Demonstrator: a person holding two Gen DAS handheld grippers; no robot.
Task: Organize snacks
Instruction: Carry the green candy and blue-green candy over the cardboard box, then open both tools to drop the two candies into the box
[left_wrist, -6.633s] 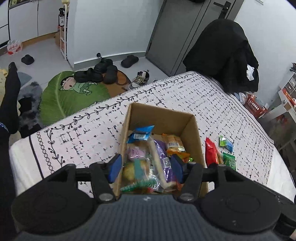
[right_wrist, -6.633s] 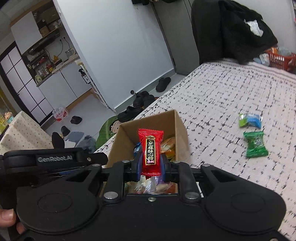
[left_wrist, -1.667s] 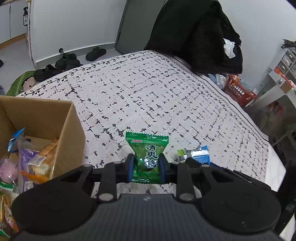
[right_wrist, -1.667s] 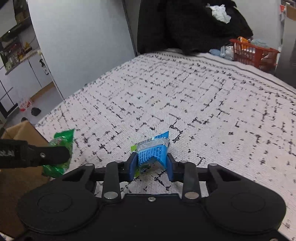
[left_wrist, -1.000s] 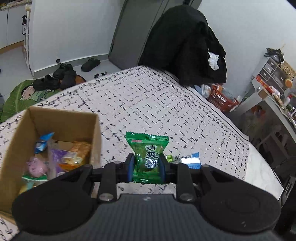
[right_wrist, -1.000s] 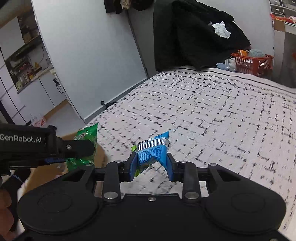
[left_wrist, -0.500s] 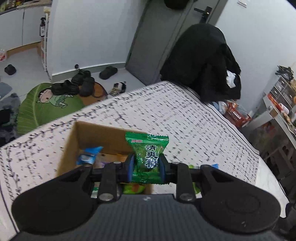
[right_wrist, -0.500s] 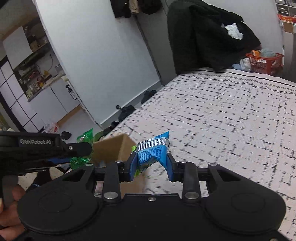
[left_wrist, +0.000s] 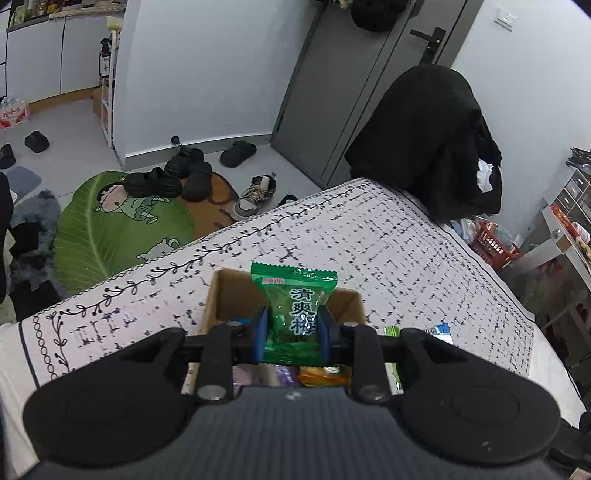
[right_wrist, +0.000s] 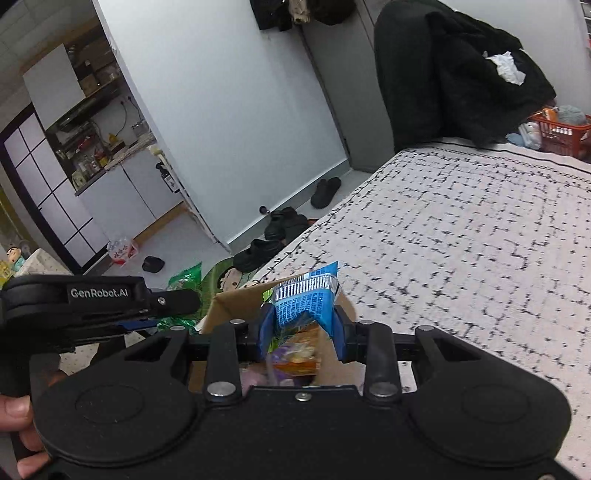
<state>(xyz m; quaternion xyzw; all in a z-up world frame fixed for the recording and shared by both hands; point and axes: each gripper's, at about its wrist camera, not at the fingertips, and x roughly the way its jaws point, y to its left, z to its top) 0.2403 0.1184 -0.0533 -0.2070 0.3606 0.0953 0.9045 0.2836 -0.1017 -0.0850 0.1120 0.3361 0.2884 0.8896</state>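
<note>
Green crinkled plastic candy packet (left_wrist: 295, 314) clamped in left gripper (left_wrist: 291, 334); blue foil snack packet (right_wrist: 304, 301) pinched in right gripper (right_wrist: 301, 334). Both hang above the open brown cardboard box (left_wrist: 221, 295), already part-filled; only their release apparently remains.

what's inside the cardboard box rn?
Inside the cardboard box: an orange packet and a purple packet among other wrappers. The left gripper, its green candy pack and the right gripper's blue packet cover the rest.
</note>
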